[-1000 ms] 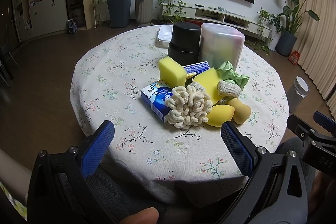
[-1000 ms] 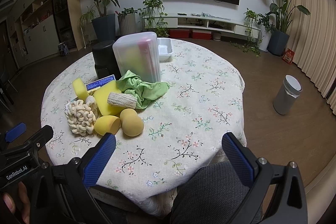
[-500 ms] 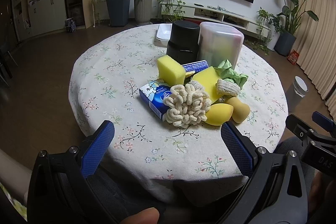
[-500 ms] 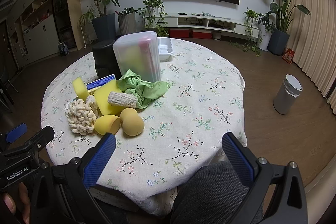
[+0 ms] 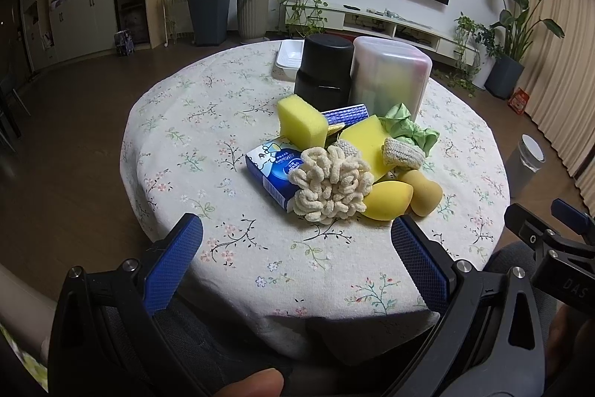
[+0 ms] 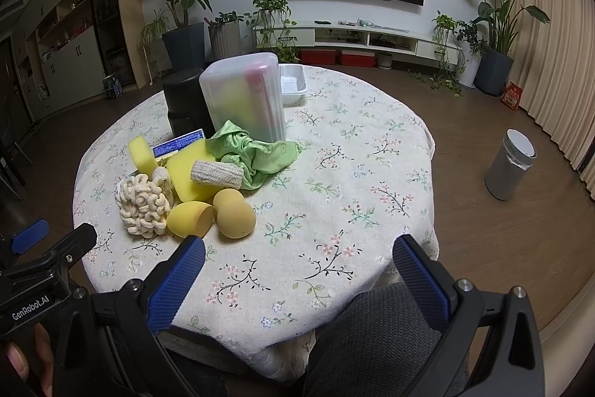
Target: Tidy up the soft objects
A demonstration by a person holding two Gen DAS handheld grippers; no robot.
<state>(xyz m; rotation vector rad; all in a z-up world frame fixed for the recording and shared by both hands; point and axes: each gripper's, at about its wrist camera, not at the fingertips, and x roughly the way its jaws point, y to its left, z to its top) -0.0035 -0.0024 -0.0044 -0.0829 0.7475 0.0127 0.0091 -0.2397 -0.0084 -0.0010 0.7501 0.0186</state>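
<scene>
Barely moved since a second ago: left hand-held gripper (image 5: 296, 240) edged a touch nearer the pile, right hand-held gripper (image 6: 298, 258) held as before, nothing on the table (image 6: 372, 151) shifted. Both poised at the near rim of the table, jaws spread wide and empty, blue pads clear of every object. Heaped straight ahead of the left hand-held gripper, ahead and to the left of the right one: cream chenille scrubber (image 5: 331, 185) lying on a blue tissue pack (image 5: 273, 170), yellow teardrop sponge (image 5: 386, 201) and tan teardrop sponge (image 5: 424, 190) touching each other just to its right, two yellow sponge blocks (image 5: 301, 123), a knitted cream roll (image 5: 403, 153), a blue-and-white checked pad (image 5: 346, 114) and a crumpled green cloth (image 6: 256, 151) further on. Behind the heap, side by side, a black canister (image 5: 323, 69) and a frosted lidded box (image 6: 243, 97) with coloured things dimly seen inside; beyond them a white tray (image 6: 292, 84). Judged as the opening step, sorting not yet begun, no item gripped. Next move likely a reach forward and down to the nearest soft piece, scrubber or teardrop sponge, with a light squeeze to lift it off the pile without dragging its neighbours. Readable: "GenRobot.AI" on the left tool body in the right wrist view, "DAS" on the right tool in the left wrist view; printing on the tissue pack too small to read
</scene>
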